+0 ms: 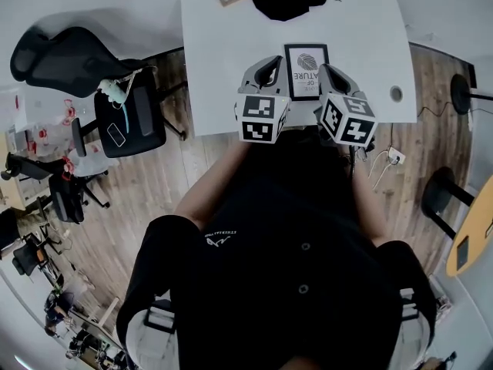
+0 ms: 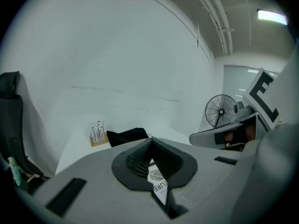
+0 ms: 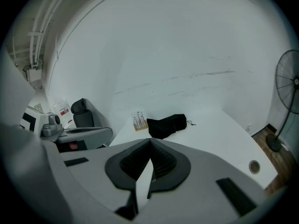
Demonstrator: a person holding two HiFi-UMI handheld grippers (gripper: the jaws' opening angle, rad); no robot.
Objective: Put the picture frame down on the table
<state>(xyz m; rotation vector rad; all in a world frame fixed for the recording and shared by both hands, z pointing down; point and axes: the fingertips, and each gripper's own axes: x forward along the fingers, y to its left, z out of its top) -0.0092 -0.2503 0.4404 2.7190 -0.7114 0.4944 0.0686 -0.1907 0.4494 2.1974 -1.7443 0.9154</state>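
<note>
Left gripper (image 1: 277,68) and right gripper (image 1: 326,72) clamp black-rimmed rectangular picture frame (image 1: 306,69), upper centre. Lower it level onto white desk (image 1: 223,60), then release.

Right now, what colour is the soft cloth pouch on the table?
The pouch is black; right gripper view.

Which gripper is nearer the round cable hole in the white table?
Right. The right gripper, shut on the picture frame's right edge, is left of the cable hole in the head view; the left gripper, on the frame's left edge, is farther left.
</note>
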